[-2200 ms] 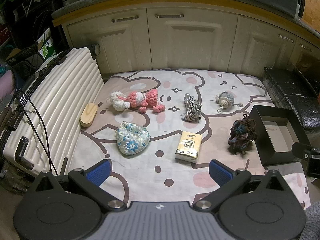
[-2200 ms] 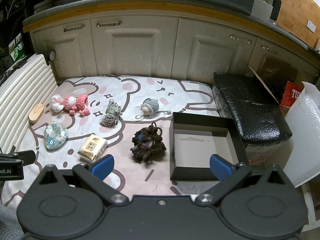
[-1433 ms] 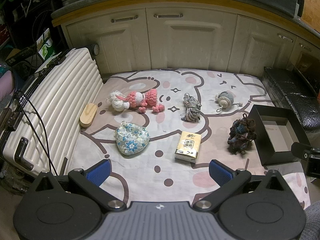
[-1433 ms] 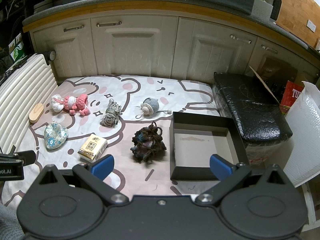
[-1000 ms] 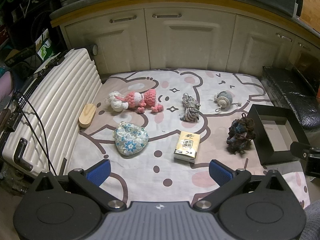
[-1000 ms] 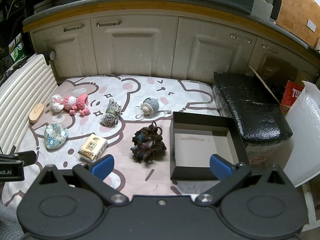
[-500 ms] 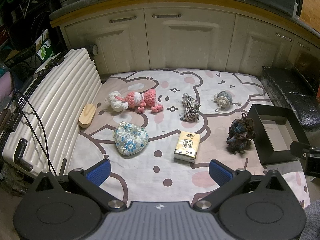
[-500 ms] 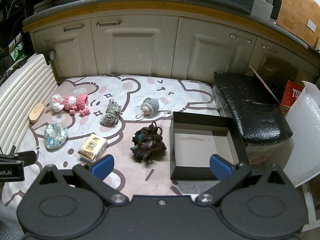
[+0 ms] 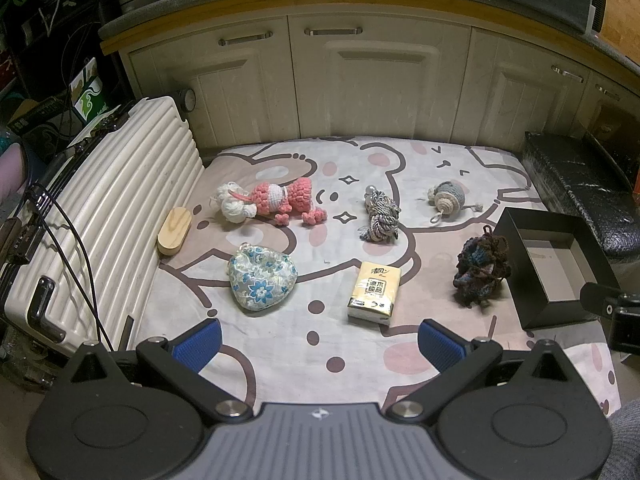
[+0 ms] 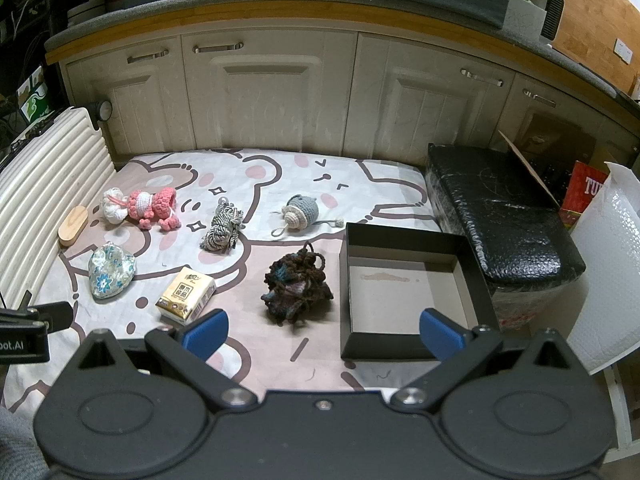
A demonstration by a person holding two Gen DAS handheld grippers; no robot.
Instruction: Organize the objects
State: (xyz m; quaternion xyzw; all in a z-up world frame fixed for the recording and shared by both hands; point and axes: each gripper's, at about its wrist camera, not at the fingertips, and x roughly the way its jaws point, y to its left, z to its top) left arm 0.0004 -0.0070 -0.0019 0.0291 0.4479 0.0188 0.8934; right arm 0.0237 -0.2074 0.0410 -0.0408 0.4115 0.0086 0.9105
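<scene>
On the bear-print mat lie a pink crochet doll, a floral pouch, a yellow tissue pack, a grey rope knot, a grey crochet ball, a dark yarn bundle and a wooden brush. An empty black box sits at the mat's right side. My left gripper hovers open near the front edge, with nothing between its fingers. My right gripper hangs open in front of the yarn bundle and the box.
A ribbed cream suitcase lies along the mat's left edge. Cream cabinets close off the back. A black wrapped block and a white bubble mailer stand to the right of the box.
Nothing on the mat has moved. The left wrist view shifts only slightly; both grippers stay open and hovering.
</scene>
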